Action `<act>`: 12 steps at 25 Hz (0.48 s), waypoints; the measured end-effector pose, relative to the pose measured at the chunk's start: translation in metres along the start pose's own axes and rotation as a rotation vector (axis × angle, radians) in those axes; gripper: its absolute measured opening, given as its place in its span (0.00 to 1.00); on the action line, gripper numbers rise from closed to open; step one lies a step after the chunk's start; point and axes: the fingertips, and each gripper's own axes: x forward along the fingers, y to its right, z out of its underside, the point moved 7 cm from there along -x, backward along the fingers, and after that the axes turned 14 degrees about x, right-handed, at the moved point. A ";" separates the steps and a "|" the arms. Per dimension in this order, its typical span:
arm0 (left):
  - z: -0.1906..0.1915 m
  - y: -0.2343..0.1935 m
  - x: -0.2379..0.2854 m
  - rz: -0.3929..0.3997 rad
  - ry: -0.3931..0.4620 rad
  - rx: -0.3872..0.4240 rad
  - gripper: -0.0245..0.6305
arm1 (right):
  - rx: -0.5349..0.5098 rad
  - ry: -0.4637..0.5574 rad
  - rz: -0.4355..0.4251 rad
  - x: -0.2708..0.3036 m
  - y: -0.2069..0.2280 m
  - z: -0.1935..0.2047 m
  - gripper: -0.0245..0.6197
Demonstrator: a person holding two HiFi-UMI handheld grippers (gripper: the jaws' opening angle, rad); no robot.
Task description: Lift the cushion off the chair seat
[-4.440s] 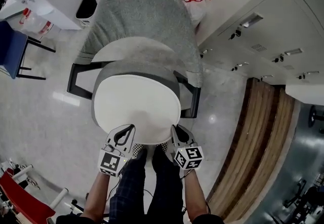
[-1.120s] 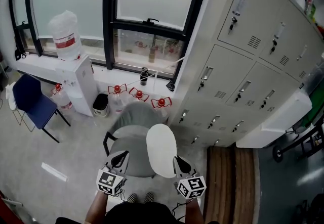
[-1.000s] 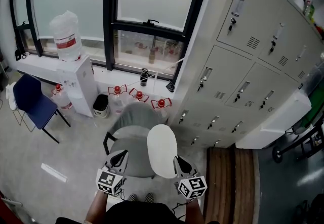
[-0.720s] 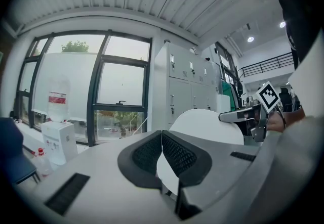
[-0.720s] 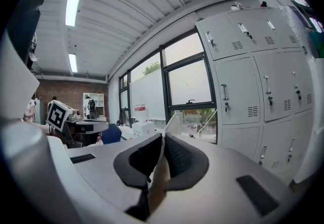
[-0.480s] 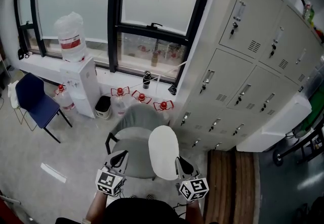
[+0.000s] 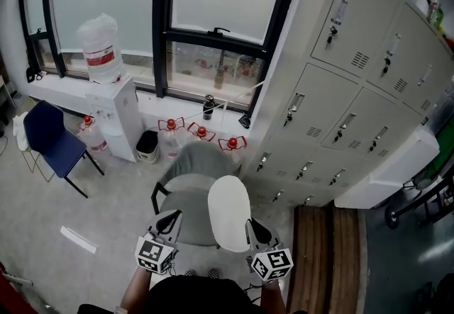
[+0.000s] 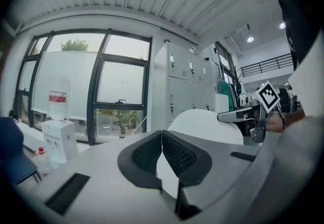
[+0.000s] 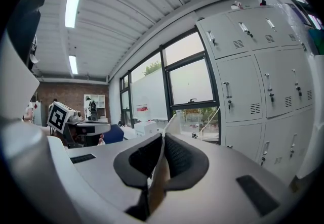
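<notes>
Head view, right claw (image 7: 251, 226) pinching cushion (image 7: 228, 212), apparently above chair (image 7: 186, 224)

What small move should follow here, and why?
Probably carry the cushion sideways, clear of the chair: the right hand-held gripper grips its near edge, it hangs above the grey seat, and the left hand-held gripper is shut, empty.
</notes>
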 end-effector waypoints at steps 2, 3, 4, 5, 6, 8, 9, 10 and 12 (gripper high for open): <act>0.001 -0.001 -0.001 0.003 0.002 0.001 0.07 | 0.000 0.000 0.000 0.001 -0.002 0.001 0.10; 0.001 -0.002 -0.002 0.004 0.004 0.000 0.07 | 0.000 0.001 0.000 0.001 -0.003 0.002 0.10; 0.001 -0.002 -0.003 0.005 0.005 -0.001 0.07 | 0.000 0.002 0.000 0.001 -0.005 0.002 0.10; 0.002 -0.002 -0.003 0.006 0.006 0.000 0.07 | 0.000 0.002 0.000 0.001 -0.005 0.003 0.10; 0.002 -0.002 -0.004 0.006 0.006 0.001 0.07 | 0.000 0.003 0.000 0.000 -0.006 0.004 0.10; 0.002 -0.001 -0.006 0.008 0.007 0.004 0.07 | -0.001 0.003 0.001 -0.001 -0.007 0.004 0.10; 0.002 -0.002 -0.007 0.009 0.007 0.004 0.07 | -0.002 0.004 0.002 -0.001 -0.008 0.004 0.10; 0.001 -0.002 -0.007 0.009 0.007 0.004 0.07 | -0.002 0.006 0.001 0.000 -0.009 0.003 0.10; 0.002 -0.003 -0.010 0.008 0.005 0.004 0.07 | -0.002 0.007 -0.001 0.000 -0.012 0.003 0.10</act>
